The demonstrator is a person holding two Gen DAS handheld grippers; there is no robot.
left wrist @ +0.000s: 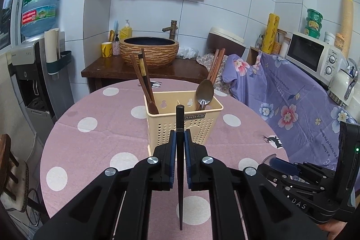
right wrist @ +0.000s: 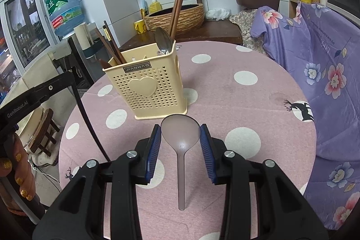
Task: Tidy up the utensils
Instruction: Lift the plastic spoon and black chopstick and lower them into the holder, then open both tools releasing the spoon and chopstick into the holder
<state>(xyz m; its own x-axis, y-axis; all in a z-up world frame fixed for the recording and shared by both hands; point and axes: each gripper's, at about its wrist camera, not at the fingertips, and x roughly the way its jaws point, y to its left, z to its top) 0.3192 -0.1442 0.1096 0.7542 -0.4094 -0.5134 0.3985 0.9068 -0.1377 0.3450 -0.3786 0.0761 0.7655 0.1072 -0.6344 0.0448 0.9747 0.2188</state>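
the surface (right wrist: 225, 105) is lying bare of loose utensils. the caddy (right wrist: 144, 84) is already holding chopsticks (left wrist: 144, 75) and a metal spoon (left wrist: 204, 91). the right hand-held gripper (right wrist: 180, 141) is clamping a plastic spoon (right wrist: 180, 134) above the surface; the left hand-held gripper (left wrist: 180, 143) is pinching a dark chopstick (left wrist: 180, 127). both seem to be awaiting the caddy.

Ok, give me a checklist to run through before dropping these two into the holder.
1. Left gripper clamped on the dark chopstick: ok.
2. Right gripper gripping the plastic spoon by its bowl: ok.
3. Holder upright on the table: ok.
4. Free room in the chopstick side, beside the brown chopsticks: ok.
5. Free room beside the metal spoon: cannot tell.
6. Both utensils lifted clear of the holder's rim: cannot tell.
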